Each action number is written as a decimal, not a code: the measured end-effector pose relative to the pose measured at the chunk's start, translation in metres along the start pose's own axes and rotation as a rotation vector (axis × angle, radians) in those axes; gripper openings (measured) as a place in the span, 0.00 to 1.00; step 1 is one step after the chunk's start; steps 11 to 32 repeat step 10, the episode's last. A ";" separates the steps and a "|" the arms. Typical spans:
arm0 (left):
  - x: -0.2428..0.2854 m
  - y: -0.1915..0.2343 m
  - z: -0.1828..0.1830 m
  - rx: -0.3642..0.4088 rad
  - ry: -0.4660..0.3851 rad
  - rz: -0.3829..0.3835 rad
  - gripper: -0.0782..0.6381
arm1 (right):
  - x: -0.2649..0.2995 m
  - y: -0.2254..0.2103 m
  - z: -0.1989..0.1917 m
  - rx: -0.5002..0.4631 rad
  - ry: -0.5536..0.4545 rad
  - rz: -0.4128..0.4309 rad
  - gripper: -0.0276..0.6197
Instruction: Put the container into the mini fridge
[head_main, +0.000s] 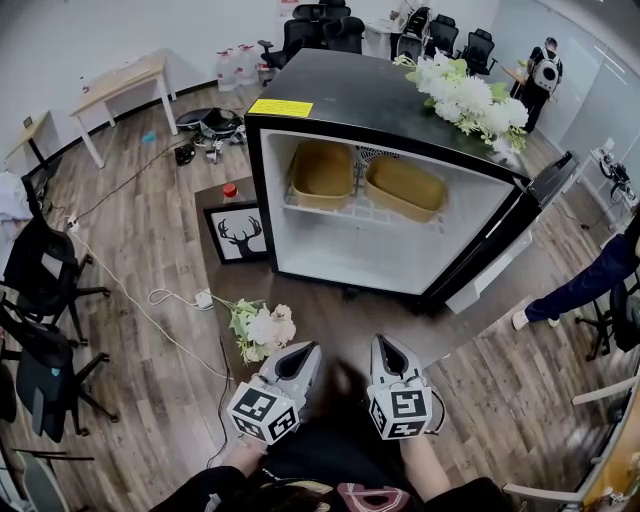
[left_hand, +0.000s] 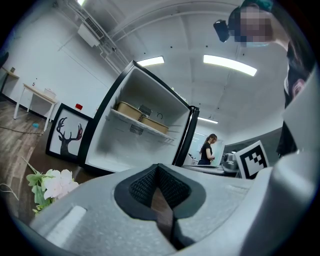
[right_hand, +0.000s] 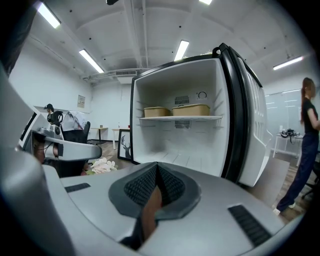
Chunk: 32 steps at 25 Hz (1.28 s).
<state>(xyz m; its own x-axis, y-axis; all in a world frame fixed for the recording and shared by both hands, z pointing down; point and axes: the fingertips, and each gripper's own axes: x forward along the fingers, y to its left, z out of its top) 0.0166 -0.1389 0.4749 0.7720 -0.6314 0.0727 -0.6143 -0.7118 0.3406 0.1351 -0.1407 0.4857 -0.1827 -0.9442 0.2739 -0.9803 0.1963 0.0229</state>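
While its door stands wide open to the right, mini fridge: black outside, white inside, standing on the wood floor.
Wire shelf: the fridge's upper level, carrying both containers.
Left tan container: open-topped, on the shelf's left half.
Right tan container: just beside it, on the shelf's right half.
Lower compartment: white and bare below the shelf.
Yellow label: on the fridge top near its front left corner; the print is too small to read.
White flowers: lying on the fridge top along its right side.
Flower bunch: on the floor, just ahead of the left claw.
Framed picture: black deer head on white, leaning by the fridge's left side, with no wording.
Left claw: held low in front of the fridge, jaws together with nothing between them.
Right claw: beside it, jaws likewise pressed together and empty.
Marker cubes: each claw's cube shows black-and-white square patterns, no letters.
Person: in blue trousers, standing right of the door.
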 end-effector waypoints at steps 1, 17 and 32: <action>0.000 0.000 -0.001 -0.002 0.001 -0.001 0.12 | 0.000 0.000 0.000 -0.001 0.001 0.000 0.05; 0.000 -0.001 -0.003 -0.010 0.007 0.005 0.12 | -0.002 -0.006 -0.002 -0.009 0.011 -0.020 0.05; 0.000 -0.001 -0.003 -0.010 0.007 0.005 0.12 | -0.002 -0.006 -0.002 -0.009 0.011 -0.020 0.05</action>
